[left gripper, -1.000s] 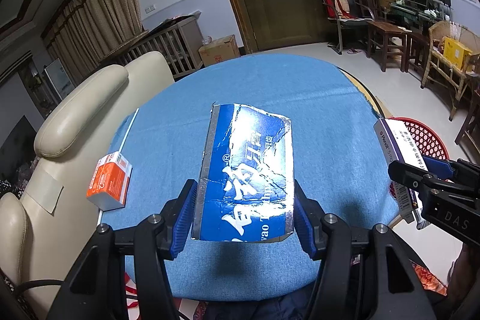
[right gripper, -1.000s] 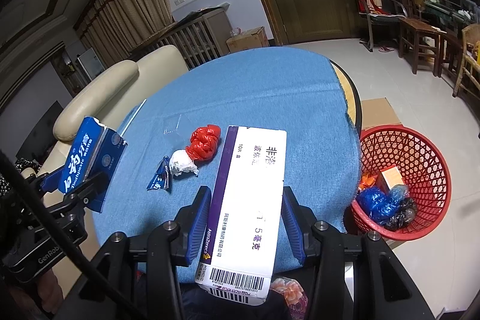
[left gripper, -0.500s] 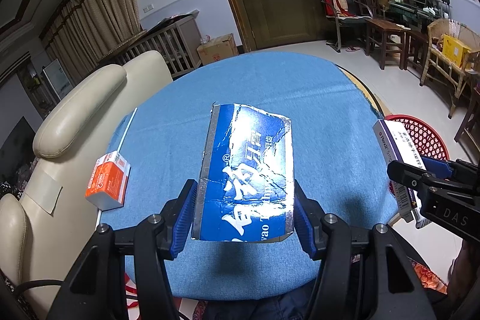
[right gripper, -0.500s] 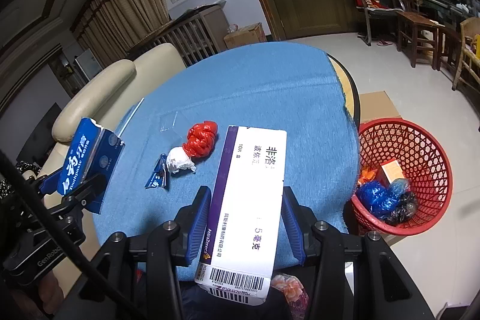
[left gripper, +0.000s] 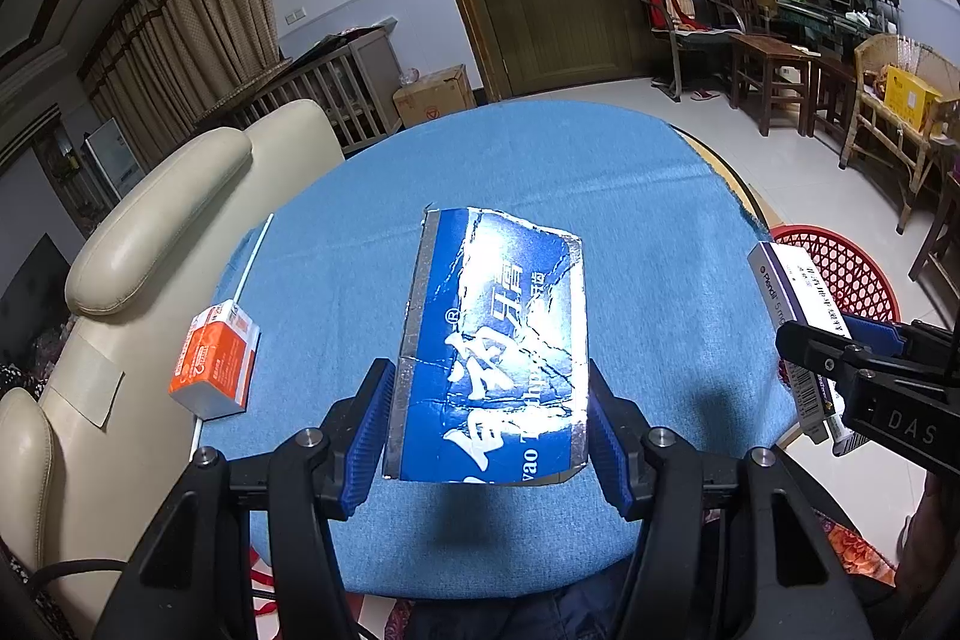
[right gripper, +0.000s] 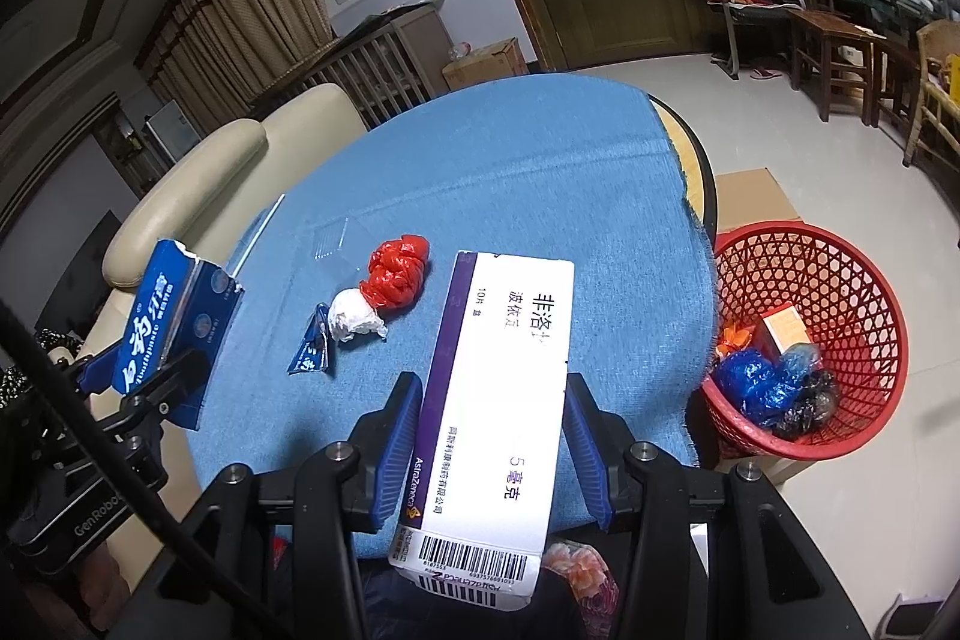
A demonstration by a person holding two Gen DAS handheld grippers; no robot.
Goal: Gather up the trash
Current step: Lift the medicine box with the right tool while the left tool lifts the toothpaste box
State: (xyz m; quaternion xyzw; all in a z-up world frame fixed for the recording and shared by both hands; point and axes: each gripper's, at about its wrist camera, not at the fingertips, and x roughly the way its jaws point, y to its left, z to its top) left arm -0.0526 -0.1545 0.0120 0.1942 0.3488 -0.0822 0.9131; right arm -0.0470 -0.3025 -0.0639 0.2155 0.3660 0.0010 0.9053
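A torn blue toothpaste box point(left gripper: 498, 328) hangs above the blue-clothed round table point(left gripper: 540, 172), with my left gripper point(left gripper: 489, 388) shut on its sides. My right gripper point(right gripper: 493, 394) is shut on a long white-and-purple medicine box point(right gripper: 504, 370), held over the table's near edge. The red mesh basket point(right gripper: 810, 340) stands on the floor to the right of the table, with blue bags and a small carton inside. In the right wrist view the left gripper point(right gripper: 162, 370) shows at far left with the toothpaste box point(right gripper: 174, 316).
On the cloth lie a red crumpled bag point(right gripper: 396, 274), a white wad point(right gripper: 354, 319), a blue wrapper point(right gripper: 312, 352) and a clear plastic piece point(right gripper: 333, 238). An orange box point(left gripper: 216, 370) sits at the table's left edge beside a cream sofa point(left gripper: 150, 220). Flat cardboard point(right gripper: 750, 196) lies behind the basket.
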